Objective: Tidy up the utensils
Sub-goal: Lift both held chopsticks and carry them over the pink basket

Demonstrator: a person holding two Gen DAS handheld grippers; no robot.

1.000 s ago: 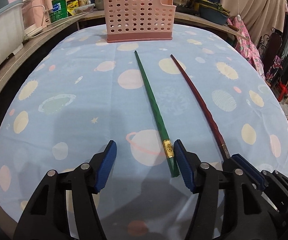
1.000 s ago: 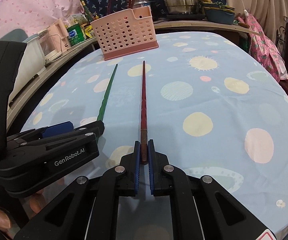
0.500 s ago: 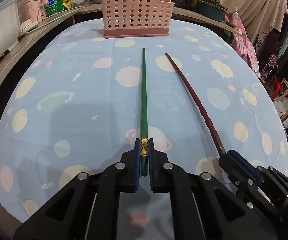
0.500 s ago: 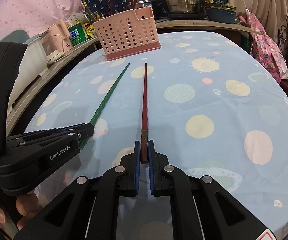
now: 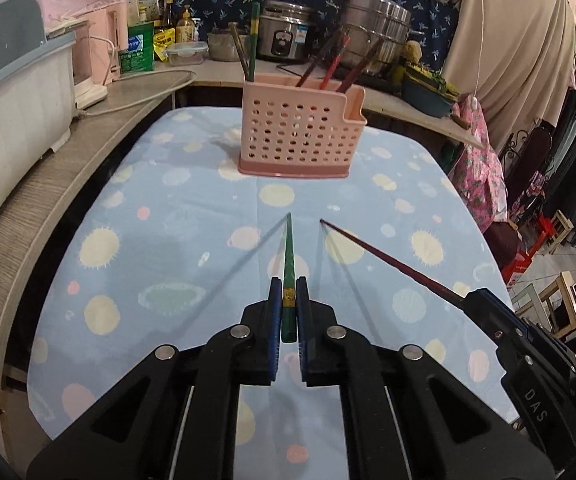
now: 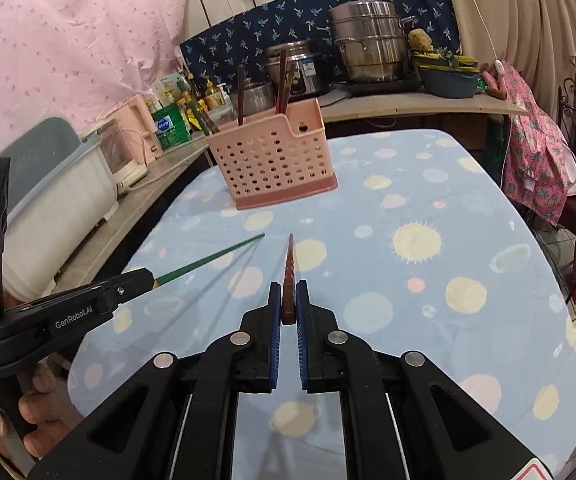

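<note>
Left hand-held gripper (image 5: 286,300) clamped on green chopstick (image 5: 288,248), right hand-held gripper (image 6: 288,304) on red chopstick (image 6: 289,264), both lifted at frame centre. Pinched by the ends: could pivot, miss basket (image 5: 300,140), upper centre.

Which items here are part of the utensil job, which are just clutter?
In play: green chopstick in left gripper, red chopstick in right gripper, pink holder.
Clutter: steel pots, rice cooker, bottles, white bin.
</note>
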